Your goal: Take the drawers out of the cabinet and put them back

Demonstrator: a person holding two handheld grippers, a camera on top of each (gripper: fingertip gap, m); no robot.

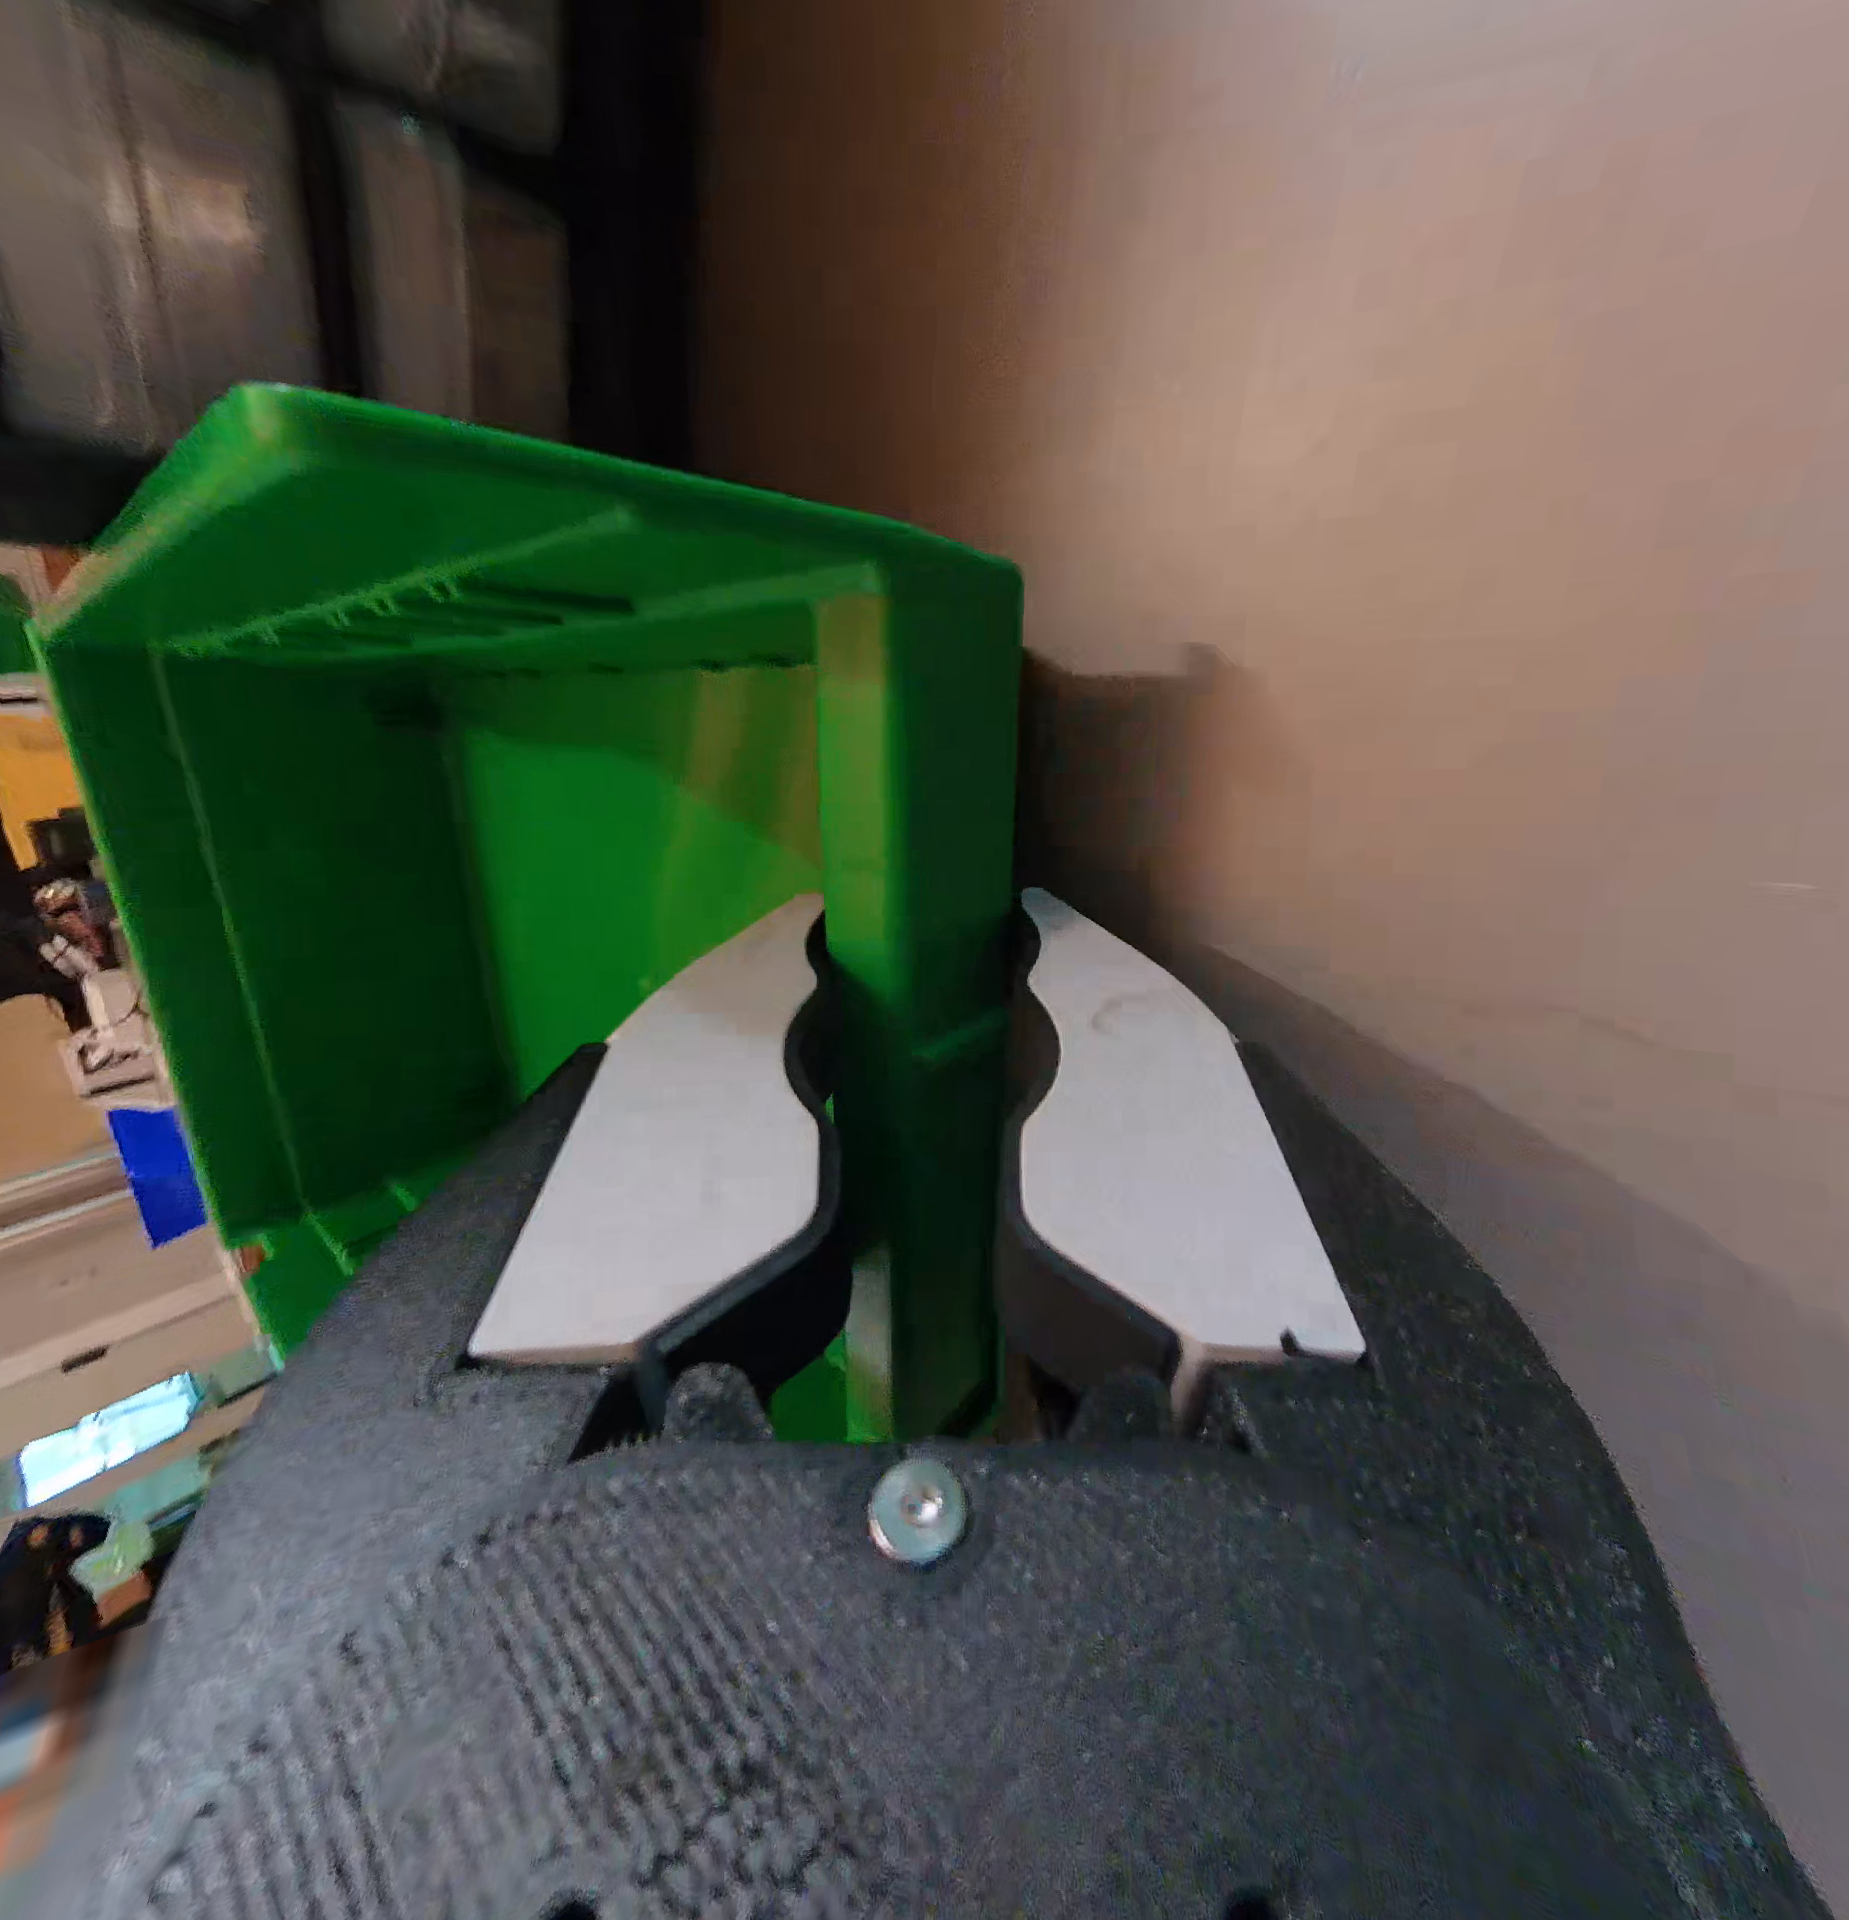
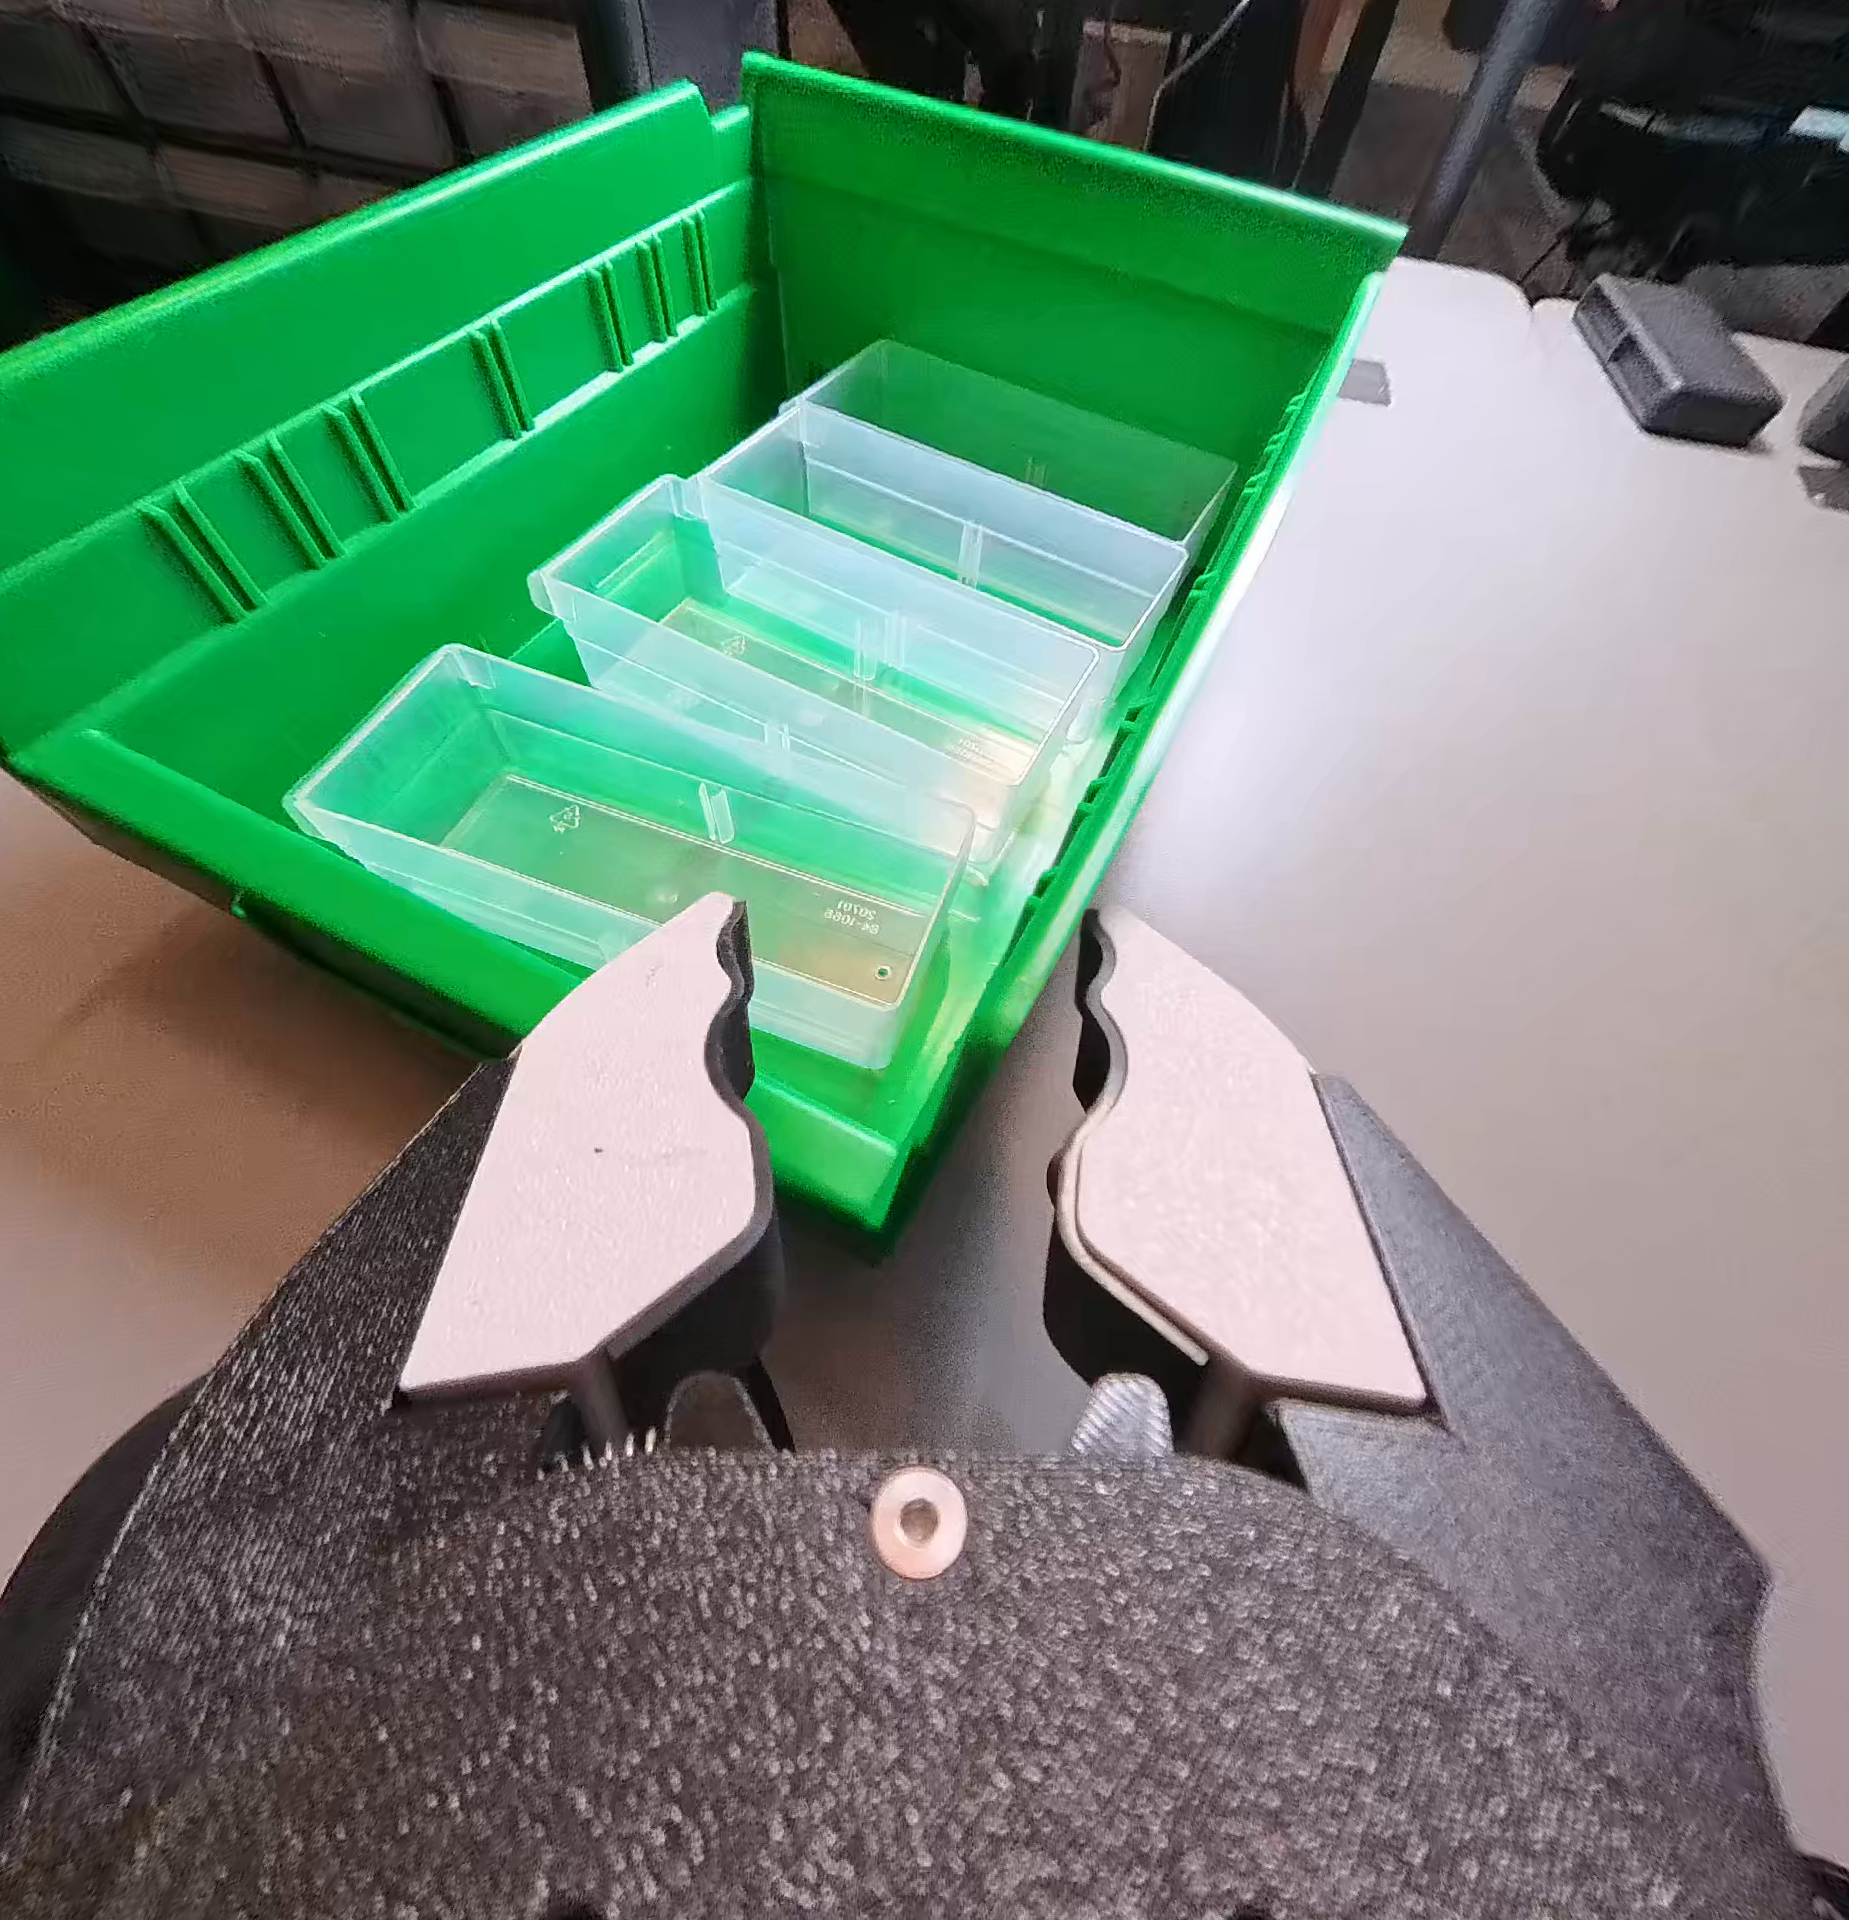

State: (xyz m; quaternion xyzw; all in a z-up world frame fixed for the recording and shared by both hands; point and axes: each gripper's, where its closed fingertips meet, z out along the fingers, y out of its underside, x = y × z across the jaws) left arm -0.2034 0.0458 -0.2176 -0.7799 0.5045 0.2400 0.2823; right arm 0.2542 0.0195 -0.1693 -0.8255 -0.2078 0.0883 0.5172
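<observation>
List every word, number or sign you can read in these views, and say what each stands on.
Nearest clear plastic drawer in the green plastic bin: moulded triangle mark and a code seen mirrored; I won't quote it.
Second clear drawer: the same, too small.
Left view: blurred background papers, unreadable.

You are working in what looks like a storage or workshop room: ahead of your right gripper a grey table (image 2: 1522,831) carries a green parts bin (image 2: 276,436), with dark stacked crates (image 2: 172,135) beyond and black equipment cases (image 2: 1673,358) off right.
</observation>
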